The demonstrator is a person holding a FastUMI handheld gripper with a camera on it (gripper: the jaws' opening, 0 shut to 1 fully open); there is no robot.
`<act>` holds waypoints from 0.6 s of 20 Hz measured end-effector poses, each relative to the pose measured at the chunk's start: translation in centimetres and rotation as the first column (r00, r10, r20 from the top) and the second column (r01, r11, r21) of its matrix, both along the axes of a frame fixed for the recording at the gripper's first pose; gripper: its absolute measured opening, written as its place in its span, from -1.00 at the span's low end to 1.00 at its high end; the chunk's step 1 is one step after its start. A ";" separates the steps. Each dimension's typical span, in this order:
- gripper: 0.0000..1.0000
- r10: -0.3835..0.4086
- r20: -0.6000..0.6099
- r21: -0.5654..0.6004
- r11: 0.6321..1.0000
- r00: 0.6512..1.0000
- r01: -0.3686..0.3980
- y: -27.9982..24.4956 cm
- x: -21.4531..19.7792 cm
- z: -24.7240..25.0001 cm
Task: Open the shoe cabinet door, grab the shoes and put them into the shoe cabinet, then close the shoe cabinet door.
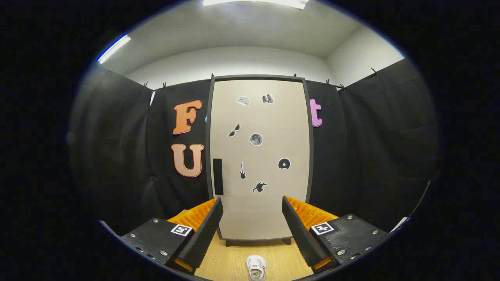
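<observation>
Black-draped booth, wooden floor (pixel 234 261) | cabinet (pixel 261 156) stands upright ahead, door shut | handle (pixel 218 176) on cabinet's left edge | gripper (pixel 252 224) faces cabinet, jaws wide apart, holding nothing | shoe (pixel 256 267) on floor in front of cabinet, between the fingers | progress: nothing done yet; opening, loading, closing all remain

One cabinet (pixel 260 156), one shoe (pixel 256 267), seven stickers (pixel 256 139)
</observation>
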State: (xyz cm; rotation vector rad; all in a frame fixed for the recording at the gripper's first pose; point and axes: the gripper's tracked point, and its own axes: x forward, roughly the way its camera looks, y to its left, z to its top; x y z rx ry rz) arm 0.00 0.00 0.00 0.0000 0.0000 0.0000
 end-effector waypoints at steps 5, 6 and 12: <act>0.89 0.011 -0.004 0.000 1.000 1.000 -0.011 0.8 0.1 0.1; 0.89 0.015 -0.003 -0.001 1.000 1.000 -0.015 1.0 0.2 0.0; 0.89 0.034 0.007 0.026 0.999 0.999 -0.034 2.1 1.2 0.5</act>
